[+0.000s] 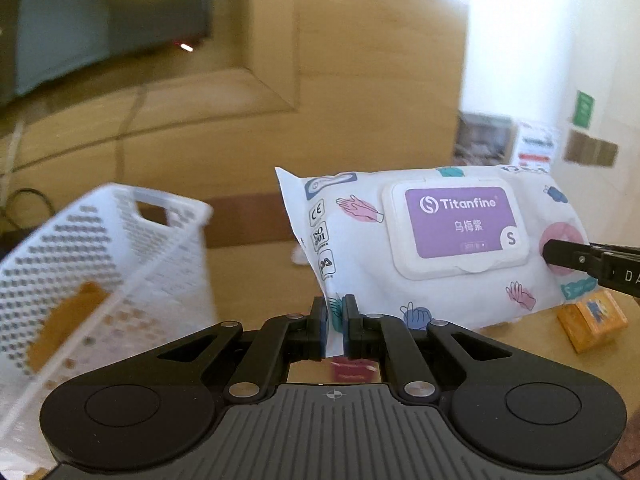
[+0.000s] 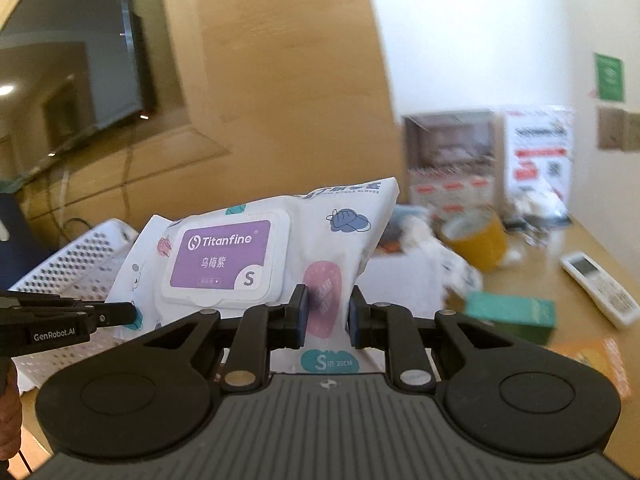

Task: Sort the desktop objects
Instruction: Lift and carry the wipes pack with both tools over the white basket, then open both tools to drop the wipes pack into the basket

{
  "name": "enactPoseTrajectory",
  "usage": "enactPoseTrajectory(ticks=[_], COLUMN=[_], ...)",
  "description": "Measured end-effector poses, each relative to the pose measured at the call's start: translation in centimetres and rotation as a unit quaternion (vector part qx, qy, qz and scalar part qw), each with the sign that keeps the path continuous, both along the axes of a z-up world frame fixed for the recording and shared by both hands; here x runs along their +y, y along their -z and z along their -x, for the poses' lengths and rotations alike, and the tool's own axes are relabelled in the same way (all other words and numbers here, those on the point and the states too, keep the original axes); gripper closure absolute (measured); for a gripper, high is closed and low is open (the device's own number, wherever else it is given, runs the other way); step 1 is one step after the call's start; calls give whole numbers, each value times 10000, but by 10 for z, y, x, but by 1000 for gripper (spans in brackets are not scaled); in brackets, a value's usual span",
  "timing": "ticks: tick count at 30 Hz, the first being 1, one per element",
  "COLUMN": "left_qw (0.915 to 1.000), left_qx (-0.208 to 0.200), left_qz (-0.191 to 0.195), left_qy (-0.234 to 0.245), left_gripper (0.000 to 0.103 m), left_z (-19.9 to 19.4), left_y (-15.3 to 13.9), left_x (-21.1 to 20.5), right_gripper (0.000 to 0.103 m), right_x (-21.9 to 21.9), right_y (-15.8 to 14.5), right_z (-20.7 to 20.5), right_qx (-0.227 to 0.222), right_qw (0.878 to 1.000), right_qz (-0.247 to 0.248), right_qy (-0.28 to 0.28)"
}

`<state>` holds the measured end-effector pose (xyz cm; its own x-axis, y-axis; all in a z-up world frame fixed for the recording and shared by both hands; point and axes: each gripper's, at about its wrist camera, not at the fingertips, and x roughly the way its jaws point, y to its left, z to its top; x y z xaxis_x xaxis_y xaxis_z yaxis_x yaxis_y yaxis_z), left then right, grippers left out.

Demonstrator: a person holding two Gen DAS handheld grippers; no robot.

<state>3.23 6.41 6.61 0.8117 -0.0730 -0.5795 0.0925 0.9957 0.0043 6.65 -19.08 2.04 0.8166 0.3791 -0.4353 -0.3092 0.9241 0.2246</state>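
the jaws of the left gripper (image 1: 335, 328) stand almost pressed together, pinching a thin bottom corner of the soft white glove pack with the purple flip-lid label (image 1: 440, 240). in this left wrist view the pack hangs in the air above the wooden desk (image 1: 260, 276), its long axis running left to right, and the right gripper (image 1: 568, 258) clamps its far right end. the white perforated plastic basket (image 1: 100, 264) sits just to the left, its open mouth near the pack's left end, so the left hand is nearer to it. a small orange box (image 1: 592, 320) lies on the desk below.

in the right wrist view the right gripper (image 2: 326, 314) has its jaws closed on the pack (image 2: 320, 248) across a thicker fold. the basket (image 2: 76, 268) lies behind and left of the pack, beyond the left gripper (image 2: 120, 314). the carry looks to go leftward.
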Motion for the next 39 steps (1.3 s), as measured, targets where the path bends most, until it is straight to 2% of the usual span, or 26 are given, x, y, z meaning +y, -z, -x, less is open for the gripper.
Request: enactPoseTrajectory(ticks=[7,14,20,26,31,37,38,39], left_qw=[9968,9846,9703,9578,9529,9513,9505,9497], left_qx=[-364,-466,-332,-106,113,477,538,599], left_qz=[-133,-293,-339,-298,-275,-246,-246,-234], left_qy=[-702,-1660,-2374,-2857,-3019,-3035,-3050,-3064], left_gripper=[101,100,100,100,100,99,98,89], left_z=[13,25,36,35,26,19,17,16], left_y=[-40,-61,-56,-46,-35,-17,-14,-11], left_x=[44,104,151,184,197,201,202,203], right_gripper=[81,81,81,81,81,80,79,75], right_x=[46,118,186,238,269,282,287,290], right_y=[-31,-55,-55,-44,-39,-33,-30,-28], right_z=[-12,-30,-46,-59,-71,-85,-86,-86], right_qx=[-284,-450,-363,-141,10,235,250,260], right_qw=[9974,9873,9739,9602,9507,9442,9435,9433], right_qz=[-172,-244,-222,-144,60,337,427,523], right_qy=[-637,-1502,-2231,-2785,-3102,-3268,-3276,-3266])
